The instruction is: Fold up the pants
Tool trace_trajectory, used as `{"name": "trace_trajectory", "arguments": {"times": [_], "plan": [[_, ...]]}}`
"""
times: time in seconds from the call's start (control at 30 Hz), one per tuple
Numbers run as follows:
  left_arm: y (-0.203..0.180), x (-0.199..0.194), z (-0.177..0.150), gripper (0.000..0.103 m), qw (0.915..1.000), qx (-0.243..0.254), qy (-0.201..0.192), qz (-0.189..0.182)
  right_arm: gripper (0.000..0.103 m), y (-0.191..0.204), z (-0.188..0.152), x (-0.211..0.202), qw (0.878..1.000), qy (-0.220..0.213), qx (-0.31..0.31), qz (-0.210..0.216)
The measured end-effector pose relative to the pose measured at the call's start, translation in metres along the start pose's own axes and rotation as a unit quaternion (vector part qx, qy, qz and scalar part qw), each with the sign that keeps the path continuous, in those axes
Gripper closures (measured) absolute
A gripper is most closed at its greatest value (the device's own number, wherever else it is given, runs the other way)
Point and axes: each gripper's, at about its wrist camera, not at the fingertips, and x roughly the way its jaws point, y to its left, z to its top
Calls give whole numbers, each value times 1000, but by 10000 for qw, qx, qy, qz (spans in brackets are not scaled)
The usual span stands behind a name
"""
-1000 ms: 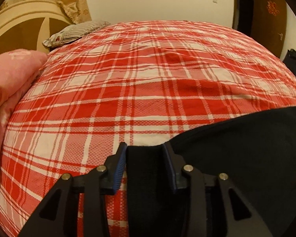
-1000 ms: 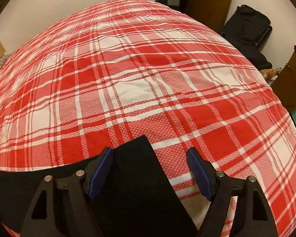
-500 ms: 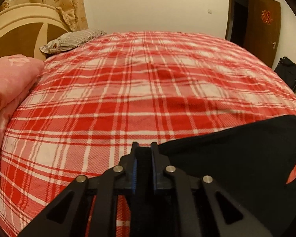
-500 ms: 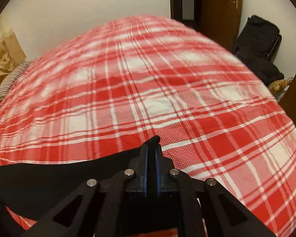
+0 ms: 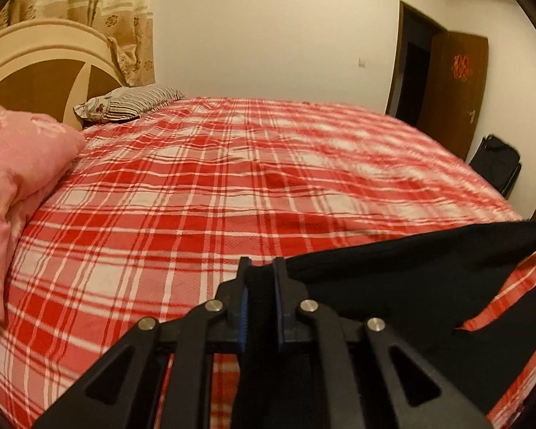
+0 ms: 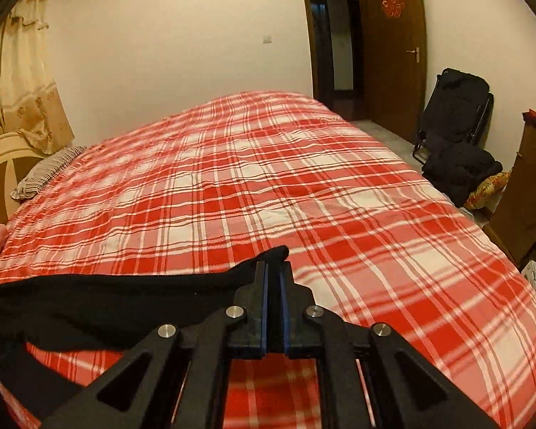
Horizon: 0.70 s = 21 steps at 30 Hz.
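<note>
Left wrist view: the left hand-held gripper (image 5: 260, 268) is seen clamped tight, a fold of the black pants (image 5: 393, 286) pinched between its blue pads (image 5: 243, 307); the cloth is stretched away to the right edge, raised off the red plaid bed (image 5: 196, 196), with a strip of plaid visible under its hanging edge at lower right; a pink quilt (image 5: 14, 178) is piled at the left, a striped pillow (image 5: 128, 102) is laid by the headboard (image 5: 35, 71), and a brown door (image 5: 457, 82) is seen at far right.

Right wrist view: the right hand-held gripper (image 6: 273, 271) is closed hard on the pants (image 6: 107, 304); a small tip of cloth is poked out just past the fingertips, and the rest is drawn off to the left edge, sagging above the bed (image 6: 268, 178); a black chair (image 6: 453, 114) heaped with dark clothes is set beside the door (image 6: 393, 43) at right.
</note>
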Motion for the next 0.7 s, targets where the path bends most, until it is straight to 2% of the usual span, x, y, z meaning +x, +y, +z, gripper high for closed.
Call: {"name": "trace_trajectory", "arguments": {"times": [0.3, 0.47, 0.7], "plan": [[7, -43, -41, 91, 9995, -148, -160, -230, 98, -30, -56, -50, 9993, -201, 304, 21], [13, -55, -72, 91, 9990, -273, -122, -346, 98, -47, -84, -62, 9986, -175, 500, -57], [9, -56, -119, 90, 9992, -64, 46, -385, 98, -65, -113, -72, 9976, -105, 669, -128]]}}
